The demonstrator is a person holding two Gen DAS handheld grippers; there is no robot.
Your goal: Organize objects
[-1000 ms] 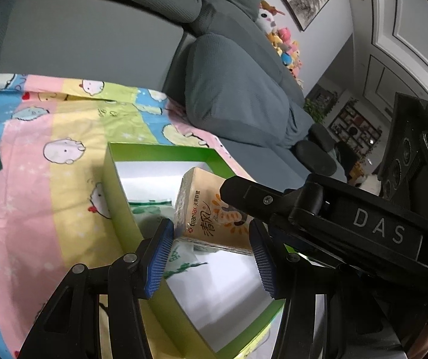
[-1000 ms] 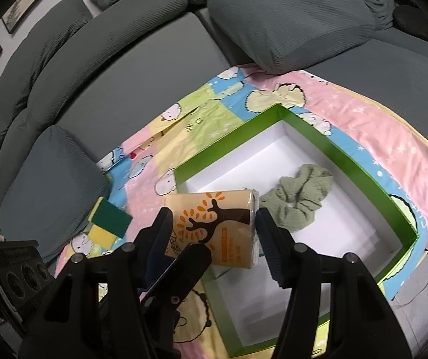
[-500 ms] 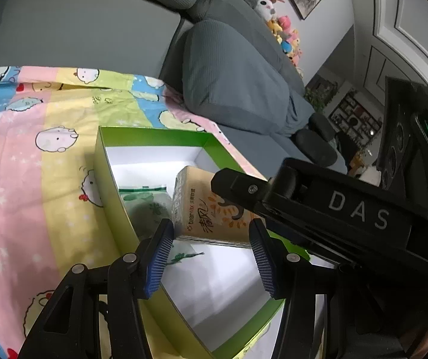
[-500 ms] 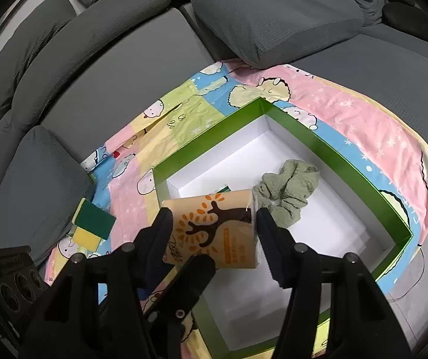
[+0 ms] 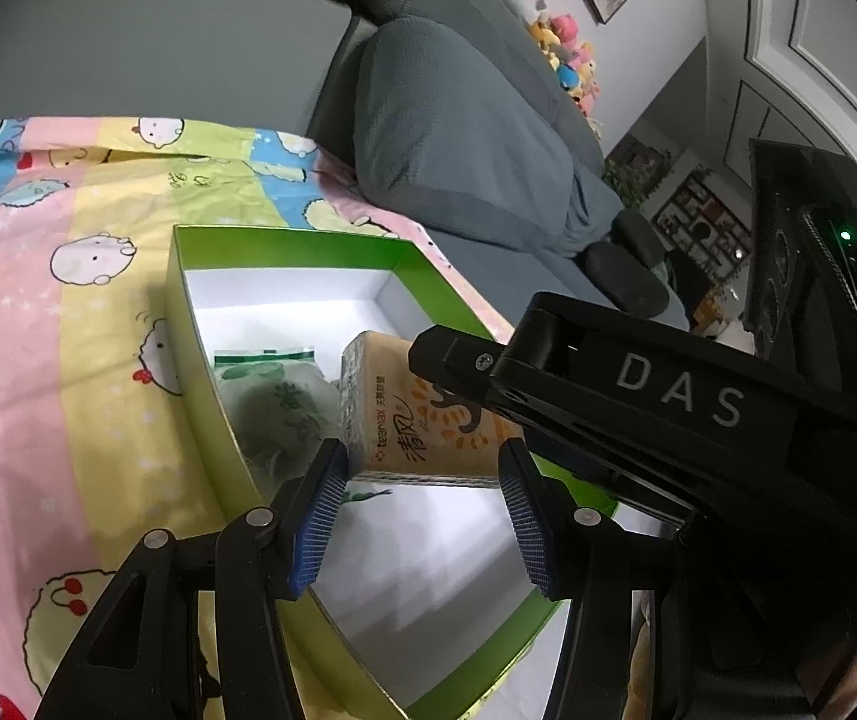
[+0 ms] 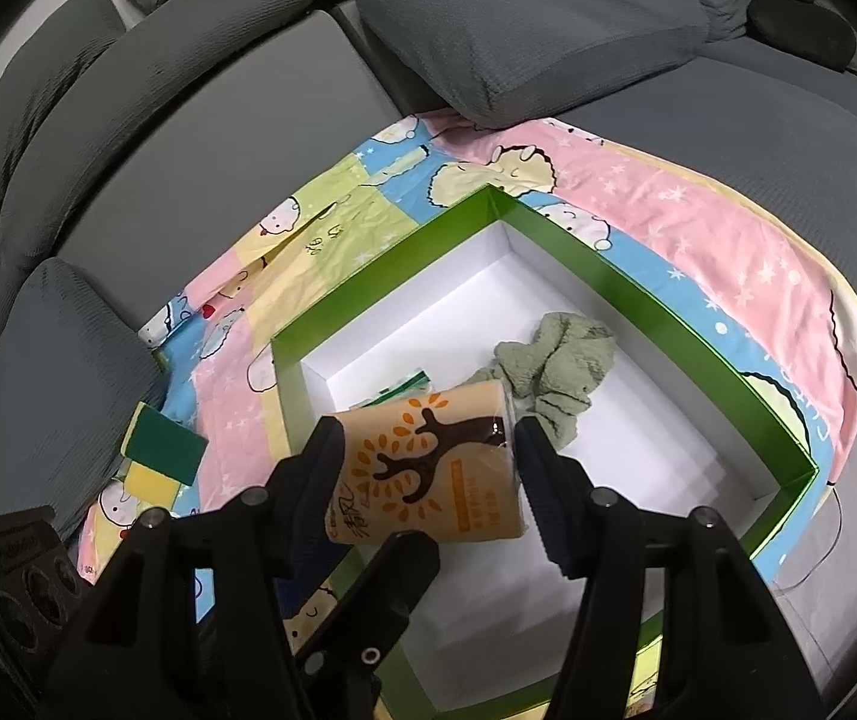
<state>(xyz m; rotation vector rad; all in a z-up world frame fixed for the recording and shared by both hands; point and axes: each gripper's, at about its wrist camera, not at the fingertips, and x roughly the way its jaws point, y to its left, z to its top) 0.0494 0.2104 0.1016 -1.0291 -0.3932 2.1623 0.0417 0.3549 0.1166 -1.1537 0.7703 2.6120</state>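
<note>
The right gripper (image 6: 428, 468) tips down over the green box (image 6: 656, 294), squeezing the orange tissue pack (image 6: 428, 468). The left gripper (image 5: 422, 516), at its nine o'clock, is apart, holding nothing.

tissue pack (image 6: 428, 468): glossy plastic wrap
box (image 6: 656, 312): smooth green card, matt white inside
towel (image 6: 554, 372): rough green cloth
sheet (image 5: 68, 312): printed cloth, creased
sofa (image 6: 188, 120): grey woven fabric

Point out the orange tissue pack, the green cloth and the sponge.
orange tissue pack (image 6: 428, 468): right wrist view, printed tree on its face.
green cloth (image 6: 560, 372): right wrist view, middle of the crumpled folds.
sponge (image 6: 164, 447): right wrist view, dark green top.
</note>
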